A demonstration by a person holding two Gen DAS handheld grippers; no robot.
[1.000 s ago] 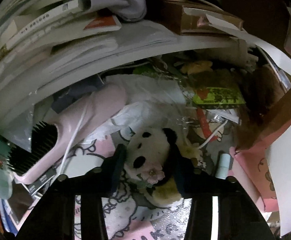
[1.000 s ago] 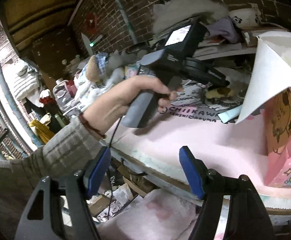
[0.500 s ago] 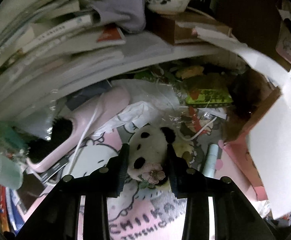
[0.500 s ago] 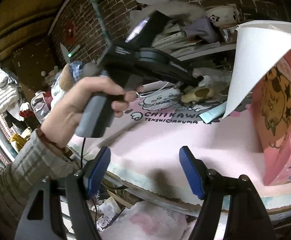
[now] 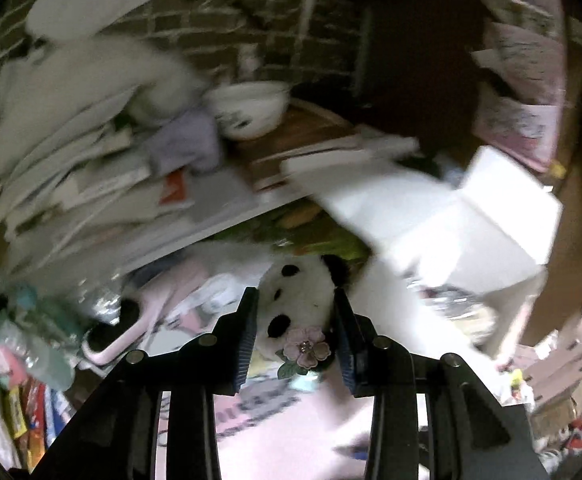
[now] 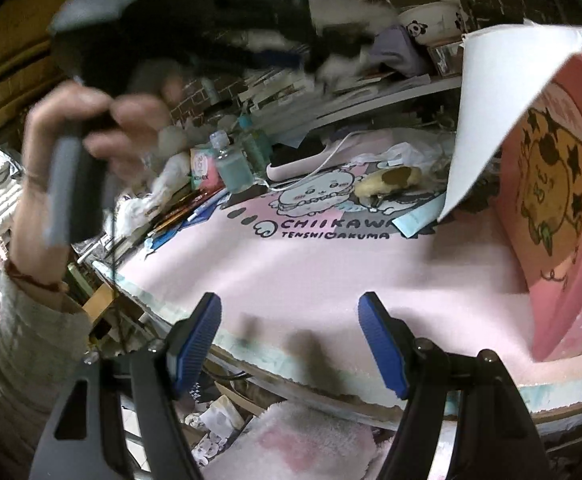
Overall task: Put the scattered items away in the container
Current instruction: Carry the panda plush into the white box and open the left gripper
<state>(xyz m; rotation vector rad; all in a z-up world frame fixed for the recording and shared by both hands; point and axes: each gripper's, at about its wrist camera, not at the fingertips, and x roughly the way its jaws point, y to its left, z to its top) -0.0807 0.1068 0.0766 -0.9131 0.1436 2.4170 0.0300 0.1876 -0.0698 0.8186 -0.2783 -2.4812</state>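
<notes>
My left gripper [image 5: 293,320] is shut on a plush panda [image 5: 297,296] with a pink flower at its neck, held up above the pink mat; it shows blurred in the right wrist view [image 6: 227,28]. The pink carton with white open flaps [image 5: 451,220] stands to the right, also in the right wrist view [image 6: 551,168]. My right gripper [image 6: 291,344] is open and empty over the mat's near edge [image 6: 331,280]. A yellow-brown plush [image 6: 389,180] and a pale blue tube [image 6: 419,216] lie on the mat.
A pink hairbrush [image 5: 131,336] and bottles [image 6: 231,164] lie at the mat's left. A shelf [image 5: 131,184] piled with books, cloth and a panda bowl [image 5: 251,108] runs behind. A pink fluffy cloth [image 6: 303,440] lies below the table edge.
The left gripper closed on the panda and lifted it off the mat, swinging up and toward the carton. The right gripper stayed open and nearly still.
</notes>
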